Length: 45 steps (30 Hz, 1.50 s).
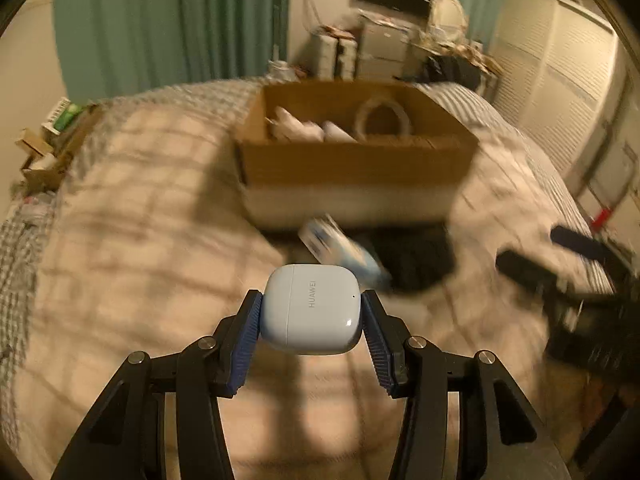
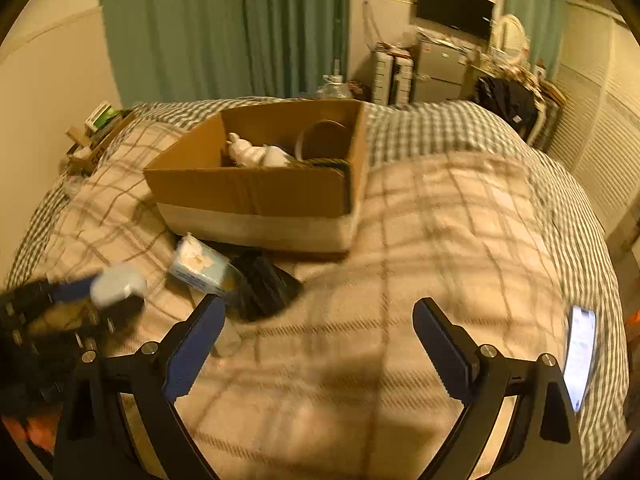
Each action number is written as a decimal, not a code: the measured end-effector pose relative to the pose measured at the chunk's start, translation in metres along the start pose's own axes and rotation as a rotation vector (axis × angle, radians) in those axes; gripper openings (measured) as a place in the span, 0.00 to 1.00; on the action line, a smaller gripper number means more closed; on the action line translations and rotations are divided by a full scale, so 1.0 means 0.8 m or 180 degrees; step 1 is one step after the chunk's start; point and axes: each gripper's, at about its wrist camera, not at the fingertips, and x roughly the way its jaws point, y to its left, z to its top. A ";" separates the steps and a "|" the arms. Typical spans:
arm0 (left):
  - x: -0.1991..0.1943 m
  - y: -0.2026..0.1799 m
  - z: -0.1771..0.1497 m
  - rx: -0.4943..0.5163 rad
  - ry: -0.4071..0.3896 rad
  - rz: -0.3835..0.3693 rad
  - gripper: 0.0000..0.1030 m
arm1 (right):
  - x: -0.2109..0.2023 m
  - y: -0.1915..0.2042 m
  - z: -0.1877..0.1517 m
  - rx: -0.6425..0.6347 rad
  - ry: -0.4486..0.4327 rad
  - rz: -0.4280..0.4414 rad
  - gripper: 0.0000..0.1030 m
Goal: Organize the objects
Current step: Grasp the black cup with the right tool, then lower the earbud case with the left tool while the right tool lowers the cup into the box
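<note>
Two grippers over a bed (image 2: 420,240) with a plaid blanket, and only one of them has anything in it. The left gripper (image 1: 312,316) has its jaws clenched on a pale blue earbud case (image 1: 310,310), HUAWEI printed on the lid, pinched from both sides by the blue pads (image 1: 250,332) and held up off the blanket. The right gripper (image 2: 320,340) has its jaws spread wide with nothing between them, hanging above a bare stretch of blanket. Further up the bed sits an open cardboard box (image 2: 256,196) with a white bottle-ish thing (image 2: 250,152) and a roll of tape (image 2: 320,140) already inside, though it's too blurry to say much more about them. Just in front of the box, a light blue tissue pack (image 2: 202,266) lies on the blanket, touching a black wallet-like item (image 2: 264,288) right beside it. From the right wrist view you can see the left gripper at the far left with the case in it, pretty smeared. Over by the right edge of the bed a phone (image 2: 580,354) lies with its screen lit. Green curtains (image 2: 224,28) hang behind the bed and a dark TV (image 2: 454,8) is on the wall
</note>
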 end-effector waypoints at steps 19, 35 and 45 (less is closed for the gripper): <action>0.038 0.031 0.024 -0.0285 0.0237 0.0009 0.49 | 0.101 0.062 0.014 -0.0622 0.0478 0.0140 0.34; -0.034 0.013 0.034 -0.0019 0.0001 0.0123 0.49 | -0.020 0.060 0.015 -0.0464 -0.0174 0.0188 0.30; -0.040 0.023 0.120 -0.0004 -0.0151 -0.0040 0.49 | -0.051 0.046 0.107 -0.0617 -0.0477 0.0001 0.29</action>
